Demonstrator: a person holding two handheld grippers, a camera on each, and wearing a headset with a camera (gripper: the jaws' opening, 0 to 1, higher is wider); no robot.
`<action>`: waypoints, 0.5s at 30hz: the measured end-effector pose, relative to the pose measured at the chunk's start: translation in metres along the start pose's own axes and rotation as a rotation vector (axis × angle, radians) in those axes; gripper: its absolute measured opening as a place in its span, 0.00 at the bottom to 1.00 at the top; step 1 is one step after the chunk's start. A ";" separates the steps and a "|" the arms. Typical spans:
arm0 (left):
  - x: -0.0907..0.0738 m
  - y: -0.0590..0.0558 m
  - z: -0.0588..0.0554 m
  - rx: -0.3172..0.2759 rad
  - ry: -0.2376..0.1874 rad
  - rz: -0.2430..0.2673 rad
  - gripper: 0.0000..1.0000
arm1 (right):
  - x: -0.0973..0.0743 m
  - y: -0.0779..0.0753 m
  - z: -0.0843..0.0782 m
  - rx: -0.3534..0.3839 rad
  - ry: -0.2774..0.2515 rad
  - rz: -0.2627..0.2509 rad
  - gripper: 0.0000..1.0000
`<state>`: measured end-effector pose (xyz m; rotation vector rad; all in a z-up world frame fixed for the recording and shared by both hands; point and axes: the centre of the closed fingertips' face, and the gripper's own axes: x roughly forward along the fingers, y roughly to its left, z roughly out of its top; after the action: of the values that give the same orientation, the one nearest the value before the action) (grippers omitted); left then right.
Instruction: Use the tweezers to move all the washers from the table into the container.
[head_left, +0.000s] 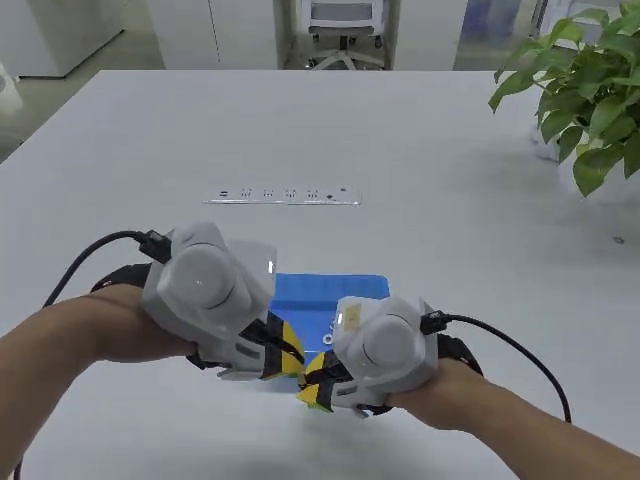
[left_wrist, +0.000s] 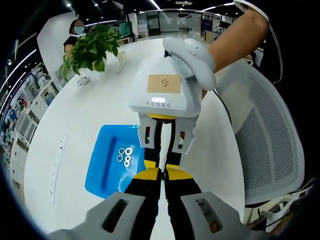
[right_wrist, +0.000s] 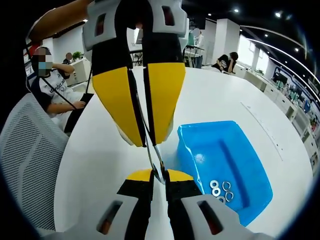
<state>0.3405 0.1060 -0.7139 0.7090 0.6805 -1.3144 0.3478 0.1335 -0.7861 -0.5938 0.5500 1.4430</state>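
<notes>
Tweezers (right_wrist: 154, 157) are clamped in the left hand-held gripper (right_wrist: 148, 142) and, seemingly, the right hand-held gripper (right_wrist: 159, 174) too; a loose handover could drop them on the counter (right_wrist: 100, 150).

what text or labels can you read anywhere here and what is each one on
"XENSE": printed on the white body of the right tool.
On the tan sticker above it: a handwritten mark, maybe "cx", too unclear to be sure.
On the power strip: markings too small to read.
On the tweezers: no readable marking.
</notes>
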 end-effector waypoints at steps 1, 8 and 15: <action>0.000 0.000 -0.001 -0.002 0.001 -0.002 0.07 | 0.001 0.000 0.000 0.000 0.000 0.003 0.11; 0.005 0.002 -0.005 -0.004 0.008 -0.011 0.07 | 0.005 -0.002 -0.004 0.002 -0.001 0.003 0.11; 0.009 0.004 -0.006 -0.010 0.007 -0.019 0.07 | 0.009 -0.003 -0.007 0.012 -0.003 0.004 0.11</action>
<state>0.3450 0.1052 -0.7242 0.7005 0.7007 -1.3260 0.3515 0.1353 -0.7973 -0.5809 0.5576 1.4436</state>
